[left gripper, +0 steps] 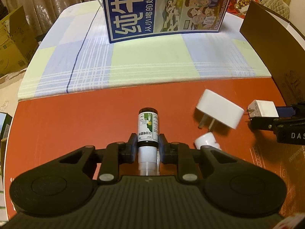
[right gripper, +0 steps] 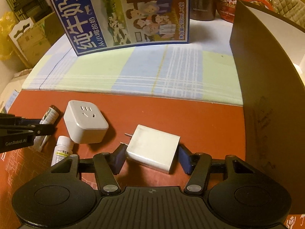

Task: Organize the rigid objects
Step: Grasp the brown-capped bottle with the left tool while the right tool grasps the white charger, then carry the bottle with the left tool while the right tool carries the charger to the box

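My left gripper [left gripper: 148,145] is shut on a small dark spray bottle [left gripper: 148,126] with a white and green label, which lies on the red mat [left gripper: 76,126] with its white nozzle toward the camera. In the right wrist view the same bottle [right gripper: 51,113] pokes out past the left gripper [right gripper: 44,128]. My right gripper [right gripper: 152,156] has its blue pads against both sides of a white charger [right gripper: 154,148], prongs pointing left. From the left wrist view that charger [left gripper: 264,108] sits in the right gripper [left gripper: 266,117]. A white socket adapter [right gripper: 83,124] and a small white pill bottle [right gripper: 62,148] lie between the two.
A blue milk carton box [right gripper: 124,13] stands at the back on the checked cloth [right gripper: 133,72]. A tall dark board [right gripper: 266,95] walls off the right side. Behind it are a brown flask [right gripper: 203,0] and a red bowl [right gripper: 228,5]. Cardboard boxes [left gripper: 13,43] sit off the left edge.
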